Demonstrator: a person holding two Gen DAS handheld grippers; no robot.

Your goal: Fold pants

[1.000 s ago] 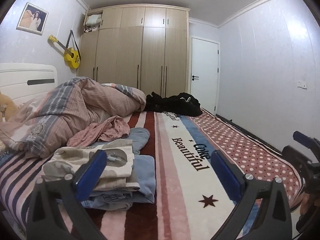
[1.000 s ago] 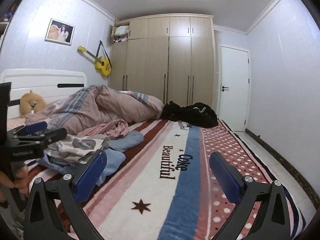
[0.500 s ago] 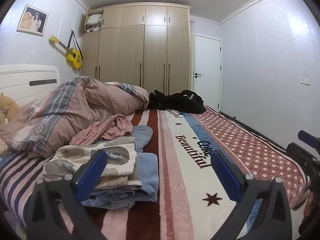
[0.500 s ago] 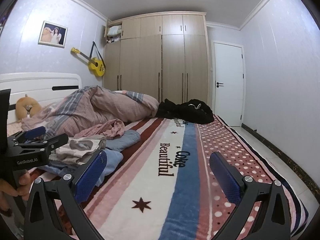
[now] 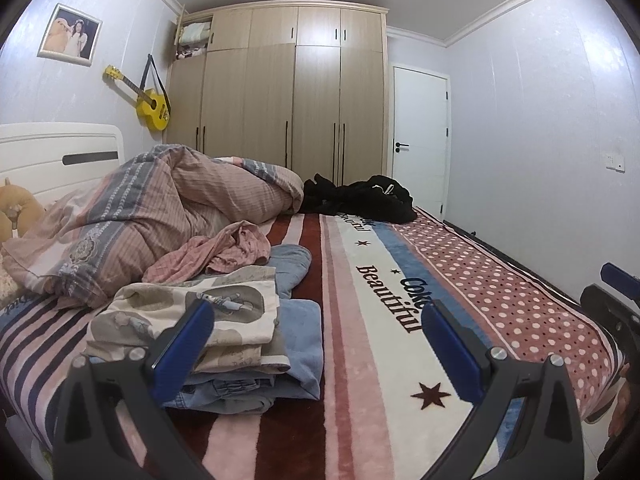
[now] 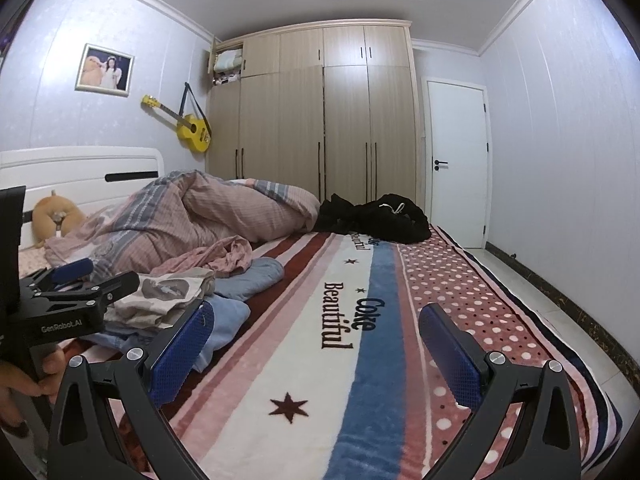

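Both cameras are sitting slightly higher and farther back than a second ago, so more wall and ceiling are showing; nothing on the bed [image 5: 500,304] is shifting. Bed is filling most of both views, covered by a striped blanket [image 6: 340,360] reading "Coke Beautiful". Wardrobe [image 5: 296,96] is standing at the far wall, white door [image 5: 420,136] to its right. Rumpled pink quilt [image 5: 168,208] is lying at the headboard end. Black clothes [image 5: 368,198] are piled at the far edge of the bed, well apart from both grippers. Folded stack [image 5: 224,332] is lying near-left on the blanket: patterned cream piece on top, blue and denim pieces under it; which one is the pants, cannot tell. Pink garment [image 5: 224,246] is lying crumpled just behind the stack. Left gripper [image 5: 316,344] is hovering above the stack's near edge, jaws spread wide, holding nothing. Right gripper [image 6: 316,344] is hovering over bare blanket, jaws spread wide too, empty. A hand [image 6: 24,376] is gripping the left gripper's handle.
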